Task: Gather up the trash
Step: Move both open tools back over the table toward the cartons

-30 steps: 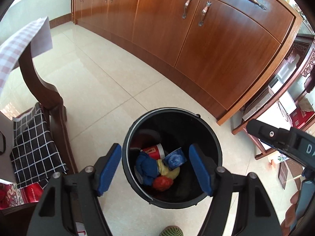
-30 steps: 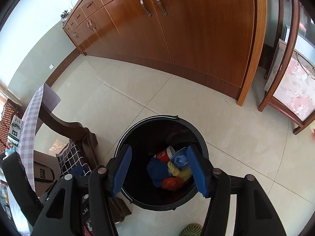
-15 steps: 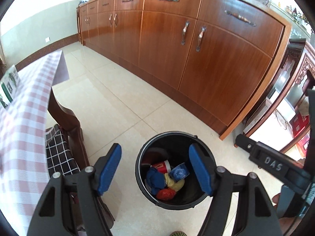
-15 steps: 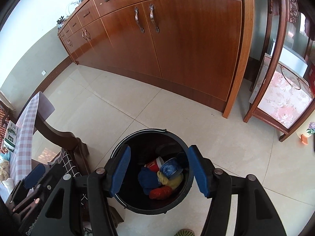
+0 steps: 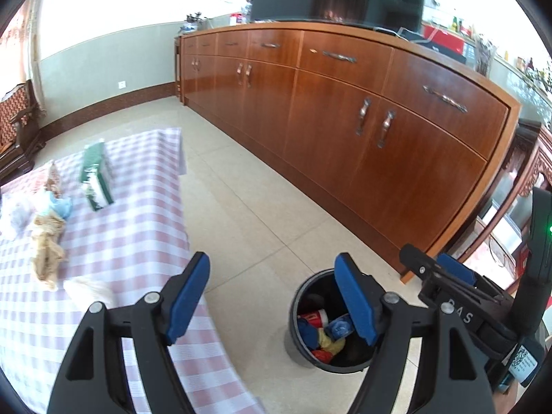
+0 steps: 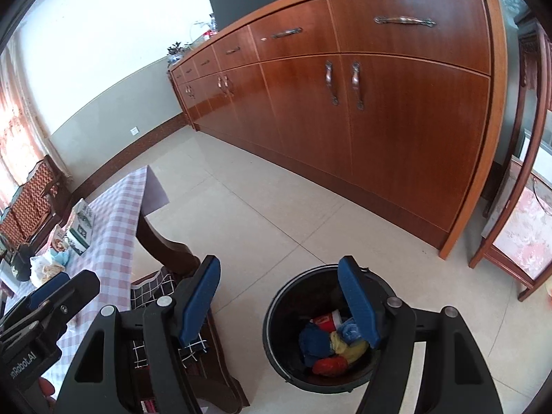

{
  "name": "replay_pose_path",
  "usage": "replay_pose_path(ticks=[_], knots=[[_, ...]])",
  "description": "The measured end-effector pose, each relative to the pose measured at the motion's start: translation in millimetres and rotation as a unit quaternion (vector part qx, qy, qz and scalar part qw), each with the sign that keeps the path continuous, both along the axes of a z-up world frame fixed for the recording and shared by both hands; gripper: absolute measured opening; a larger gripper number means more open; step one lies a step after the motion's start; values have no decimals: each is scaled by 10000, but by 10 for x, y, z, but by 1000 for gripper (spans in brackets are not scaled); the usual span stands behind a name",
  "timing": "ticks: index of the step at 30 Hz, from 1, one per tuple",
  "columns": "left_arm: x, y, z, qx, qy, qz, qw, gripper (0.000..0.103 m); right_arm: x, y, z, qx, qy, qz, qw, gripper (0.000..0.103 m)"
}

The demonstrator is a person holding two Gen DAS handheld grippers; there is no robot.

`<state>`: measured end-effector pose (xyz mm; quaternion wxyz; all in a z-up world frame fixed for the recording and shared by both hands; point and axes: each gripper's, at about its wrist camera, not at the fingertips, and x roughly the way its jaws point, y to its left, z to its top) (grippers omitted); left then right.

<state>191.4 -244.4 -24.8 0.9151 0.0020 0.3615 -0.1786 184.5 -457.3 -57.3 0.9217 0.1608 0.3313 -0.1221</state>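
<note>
A black round trash bin point(image 5: 297, 339) point(image 6: 276, 303) stands on the tiled floor and holds red, blue and yellow trash. My left gripper point(image 5: 272, 298) is open and empty, high above the floor between the table and the bin. My right gripper point(image 6: 279, 302) is open and empty, above the bin's left side. On the checked tablecloth point(image 5: 120, 234) lie a crumpled tan wrapper point(image 5: 46, 241), a blue scrap point(image 5: 60, 205), white paper point(image 5: 88, 288) and a green tissue box point(image 5: 96, 179).
A long wooden sideboard point(image 5: 345, 120) point(image 6: 345, 103) runs along the far side. A dark wooden chair with a checked cushion point(image 6: 165, 286) stands beside the table. A small side table with a floral panel point(image 6: 521, 234) is at the right. Tiled floor lies between.
Both grippers have risen and tilted up away from the bin. The bin has shrunk and moved right in both views, and the table top with its trash has come into the left view.
</note>
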Motion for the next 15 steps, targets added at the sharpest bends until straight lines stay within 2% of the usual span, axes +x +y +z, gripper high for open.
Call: replay_pose_path(ticks=[6, 15], knots=[[70, 571, 78, 44, -159, 569, 9982, 76, 212, 490, 85, -81, -116, 507, 9986, 73], [255, 1399, 11, 110, -101, 1396, 9901, 76, 516, 1178, 121, -77, -160, 1127, 9935, 73]])
